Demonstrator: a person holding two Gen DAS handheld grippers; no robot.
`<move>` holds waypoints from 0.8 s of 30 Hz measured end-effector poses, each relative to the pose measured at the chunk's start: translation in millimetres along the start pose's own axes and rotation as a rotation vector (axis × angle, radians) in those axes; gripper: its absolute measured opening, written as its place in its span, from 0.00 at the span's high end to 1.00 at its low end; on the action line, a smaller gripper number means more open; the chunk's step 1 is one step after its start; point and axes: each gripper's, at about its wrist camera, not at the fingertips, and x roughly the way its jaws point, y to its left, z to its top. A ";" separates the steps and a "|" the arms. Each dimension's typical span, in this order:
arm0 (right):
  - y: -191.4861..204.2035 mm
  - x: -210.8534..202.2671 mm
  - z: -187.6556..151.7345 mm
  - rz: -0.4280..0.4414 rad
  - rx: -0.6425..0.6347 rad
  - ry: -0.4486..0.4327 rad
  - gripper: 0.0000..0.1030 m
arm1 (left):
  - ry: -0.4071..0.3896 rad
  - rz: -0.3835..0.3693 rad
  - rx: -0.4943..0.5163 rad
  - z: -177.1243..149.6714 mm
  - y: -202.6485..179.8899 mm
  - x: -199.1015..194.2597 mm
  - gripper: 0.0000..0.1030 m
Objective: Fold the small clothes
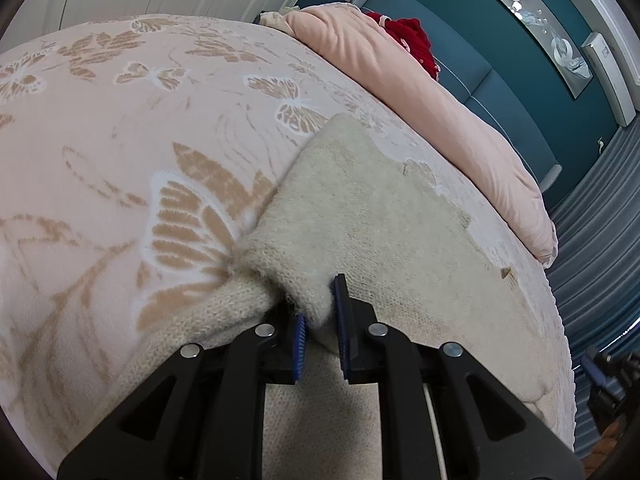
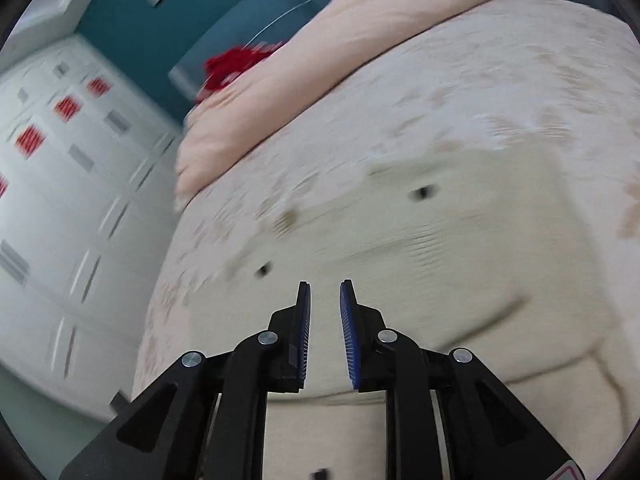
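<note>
Left tongs pinching sweater, angled downward

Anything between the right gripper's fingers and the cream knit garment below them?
Nothing: right gripper hangs open over the cream knit garment, the gap bare, per the right wrist view.

- The right-wrist view is smeared with motion blur — the cream knit garment shows dark spots, perhaps buttons.
- In the left-wrist view, the left gripper hides the pinched knit fold.
- A red item sits half hidden behind the pink duvet.
</note>
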 end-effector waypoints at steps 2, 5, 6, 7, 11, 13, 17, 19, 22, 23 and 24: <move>58.8 59.7 -5.1 0.077 -0.152 0.160 0.83 | 0.000 -0.003 -0.002 -0.4 0.6 0.0 0.87; 116.0 148.9 -15.3 0.029 -0.312 0.303 0.83 | -0.002 -0.009 -0.006 -0.7 1.3 -0.5 0.87; 123.8 174.0 -18.9 0.000 -0.319 0.335 0.83 | -0.003 -0.012 -0.007 -1.1 1.8 -0.7 0.87; 127.2 199.1 -20.4 -0.042 -0.323 0.350 0.85 | -0.005 -0.014 -0.006 -1.5 2.1 -0.7 0.87; 126.3 233.6 -3.8 -0.083 -0.274 0.274 1.00 | -0.010 -0.021 0.002 -3.1 3.0 1.0 0.87; 120.2 210.7 7.5 -0.041 -0.206 0.213 0.99 | -0.014 -0.021 0.007 -3.7 2.1 0.8 0.87; 70.8 134.3 -2.0 -0.052 -0.223 0.113 0.96 | -0.020 -0.026 0.008 -4.5 1.7 1.4 0.87; 13.6 106.1 -8.5 -0.175 -0.197 0.111 1.00 | -0.020 -0.026 0.008 -4.8 1.0 1.4 0.87; -64.4 36.7 -7.8 -0.206 -0.021 0.006 1.00 | -0.019 -0.024 0.008 -4.7 1.3 2.0 0.87; -75.9 11.8 -7.0 -0.258 0.020 -0.045 0.89 | -0.019 -0.022 0.009 -4.6 0.7 2.0 0.87; -84.1 -6.0 -5.9 -0.258 0.044 -0.066 0.85 | -0.017 -0.020 0.009 -4.5 0.7 2.2 0.87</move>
